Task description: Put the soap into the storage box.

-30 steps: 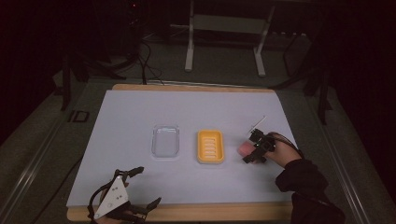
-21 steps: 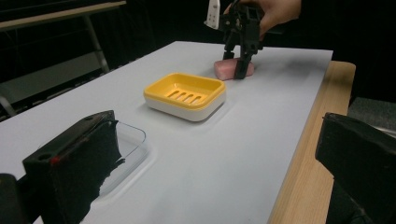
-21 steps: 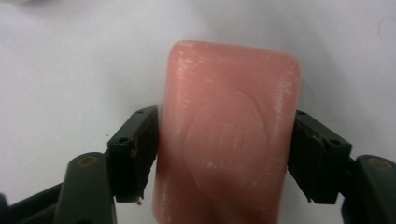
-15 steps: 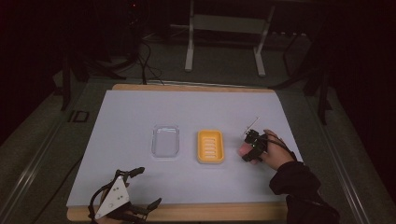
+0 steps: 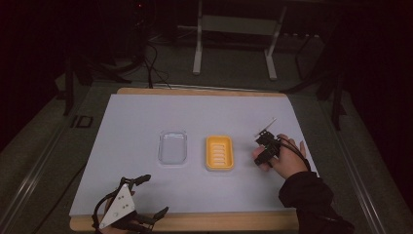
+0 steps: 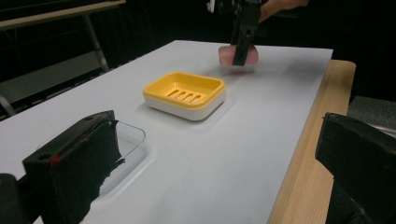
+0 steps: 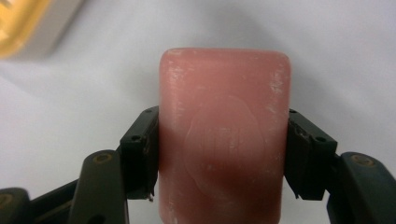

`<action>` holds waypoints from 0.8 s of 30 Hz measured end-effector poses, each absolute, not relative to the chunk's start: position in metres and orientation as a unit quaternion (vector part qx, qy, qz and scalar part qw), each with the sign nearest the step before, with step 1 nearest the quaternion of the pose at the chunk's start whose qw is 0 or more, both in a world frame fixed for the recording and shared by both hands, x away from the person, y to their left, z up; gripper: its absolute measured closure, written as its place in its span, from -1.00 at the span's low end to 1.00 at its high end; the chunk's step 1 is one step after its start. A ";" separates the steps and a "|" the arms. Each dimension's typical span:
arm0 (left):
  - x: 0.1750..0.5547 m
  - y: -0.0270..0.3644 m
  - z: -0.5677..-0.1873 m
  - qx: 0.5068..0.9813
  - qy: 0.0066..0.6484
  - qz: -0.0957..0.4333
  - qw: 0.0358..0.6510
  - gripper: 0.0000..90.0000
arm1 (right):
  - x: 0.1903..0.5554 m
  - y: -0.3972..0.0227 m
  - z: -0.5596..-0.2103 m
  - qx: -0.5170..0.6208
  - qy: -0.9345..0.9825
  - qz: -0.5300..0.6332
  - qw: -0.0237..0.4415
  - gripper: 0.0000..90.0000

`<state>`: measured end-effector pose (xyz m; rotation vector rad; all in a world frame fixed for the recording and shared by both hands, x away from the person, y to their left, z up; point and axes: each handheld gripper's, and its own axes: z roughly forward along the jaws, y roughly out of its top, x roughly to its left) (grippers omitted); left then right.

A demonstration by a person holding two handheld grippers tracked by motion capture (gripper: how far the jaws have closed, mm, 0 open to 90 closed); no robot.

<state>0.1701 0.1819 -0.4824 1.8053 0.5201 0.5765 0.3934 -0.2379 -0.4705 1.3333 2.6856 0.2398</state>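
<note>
A pink bar of soap (image 7: 224, 140) sits between the two black jaws of my right gripper (image 7: 219, 154), which press on its two long sides. In the high view my right gripper (image 5: 265, 148) is held just right of the yellow soap dish (image 5: 219, 152). The left gripper view shows the soap (image 6: 239, 54) slightly above the white table surface, beyond the soap dish (image 6: 184, 94). A clear plastic tray (image 5: 173, 146) lies left of the dish. My left gripper (image 5: 141, 200) rests open at the table's near left edge, with nothing between its jaws.
A white sheet (image 5: 146, 117) covers the table, whose wooden edge (image 6: 303, 140) runs along the near side. Beyond the far edge stand a metal stand (image 5: 234, 44) and cables on a dark floor.
My right gripper has moved left, toward the yellow soap dish, with the pink soap in it. The left gripper has stayed where it was.
</note>
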 end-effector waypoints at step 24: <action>0.170 0.182 -0.482 0.763 0.221 0.246 0.555 -0.99 | 0.384 -0.191 -0.407 0.515 0.845 0.124 0.072 -0.16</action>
